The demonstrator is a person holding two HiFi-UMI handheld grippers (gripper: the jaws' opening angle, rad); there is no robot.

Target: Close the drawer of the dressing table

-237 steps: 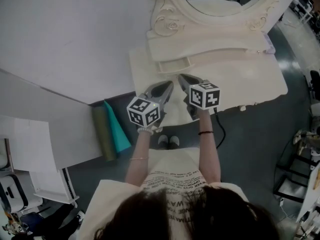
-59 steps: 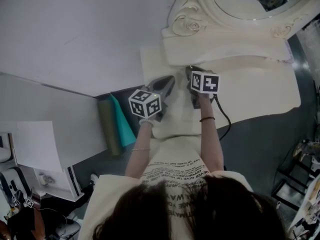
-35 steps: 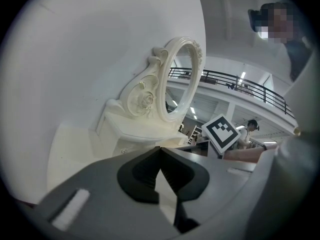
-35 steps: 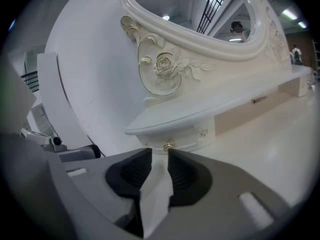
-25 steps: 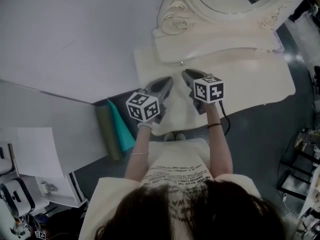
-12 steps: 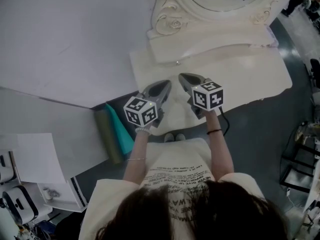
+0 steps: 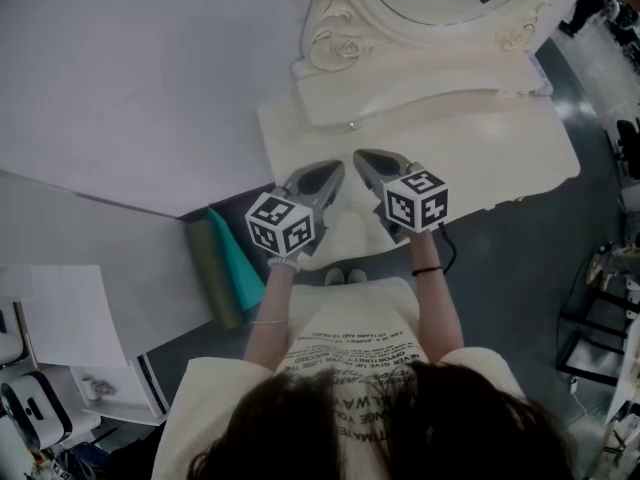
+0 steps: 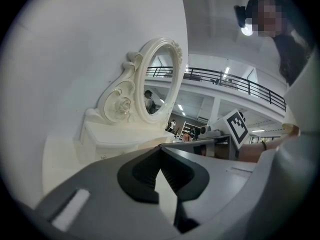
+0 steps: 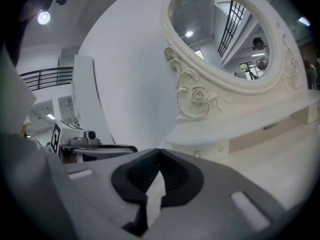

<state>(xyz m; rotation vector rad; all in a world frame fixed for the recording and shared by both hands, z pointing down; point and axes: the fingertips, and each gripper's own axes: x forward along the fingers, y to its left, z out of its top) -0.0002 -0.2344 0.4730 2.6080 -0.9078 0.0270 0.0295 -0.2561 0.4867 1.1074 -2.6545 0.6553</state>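
Note:
The cream dressing table (image 7: pixel 490 153) stands against a white wall, with its oval mirror (image 7: pixel 430 3) above. Its small drawer (image 7: pixel 335 108) sits flush with the front, and the knob (image 7: pixel 351 125) shows; the drawer (image 9: pixel 210 148) also shows closed in the right gripper view. My left gripper (image 7: pixel 335 168) hangs over the table top a short way back from the drawer, shut and holding nothing (image 8: pixel 160 148). Beside it, my right gripper (image 7: pixel 360 155) has just closed its jaws with nothing between them (image 9: pixel 159 151). Neither gripper touches the drawer.
A white wall panel (image 7: pixel 130 78) runs along the left. On the dark floor to the left lie an olive roll and a teal one (image 7: pixel 225 263). The person's shoes (image 7: pixel 345 277) are under the table's front edge. Racks stand at the far right (image 7: pixel 600 318).
The drawer stood pulled out 9.5 s ago and is now flush. Over the last second both grippers drew back from the drawer front toward the person.

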